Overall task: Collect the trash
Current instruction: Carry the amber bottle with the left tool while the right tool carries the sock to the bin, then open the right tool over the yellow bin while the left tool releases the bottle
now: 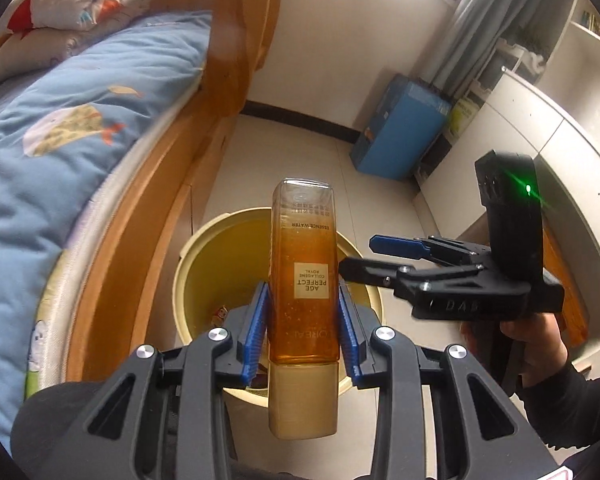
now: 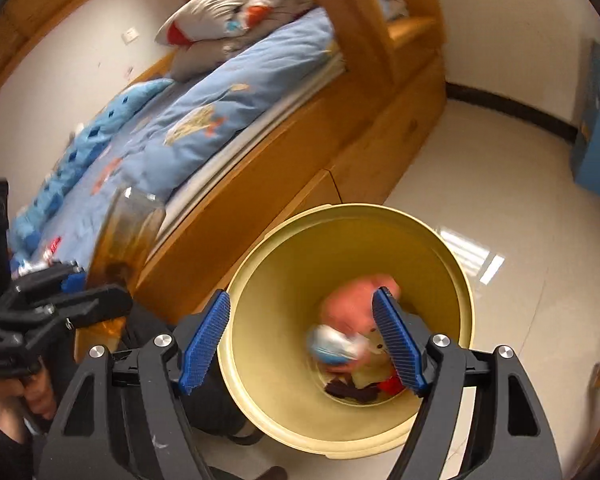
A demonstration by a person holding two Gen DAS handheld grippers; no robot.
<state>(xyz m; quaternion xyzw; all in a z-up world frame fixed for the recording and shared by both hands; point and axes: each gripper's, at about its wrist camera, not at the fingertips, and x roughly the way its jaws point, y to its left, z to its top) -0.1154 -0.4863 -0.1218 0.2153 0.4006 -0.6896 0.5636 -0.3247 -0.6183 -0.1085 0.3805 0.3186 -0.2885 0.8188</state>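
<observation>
My left gripper [image 1: 302, 292] is shut on an amber cosmetic bottle [image 1: 304, 280] with a beige cap, held upside down above the yellow trash bin [image 1: 192, 248]. The right wrist view shows the same bottle [image 2: 128, 232] and left gripper [image 2: 100, 290] at its left edge. My right gripper [image 2: 302, 294] is open over the bin [image 2: 460, 264], with nothing pressed between its pads. Below it, inside the bin, are a blurred pink item [image 2: 356, 304] and a blurred white-and-blue item [image 2: 332, 346]. Dark and red scraps [image 2: 360, 390] lie at the bottom. The left wrist view shows the right gripper [image 1: 358, 255] beside the bottle.
A wooden bed frame [image 2: 300, 160] with a blue quilt [image 1: 60, 140] stands close to the bin's left. A blue box [image 1: 400, 128] sits by the far wall, with white cabinets [image 1: 540, 140] to the right. Pale tiled floor [image 2: 500, 180] surrounds the bin.
</observation>
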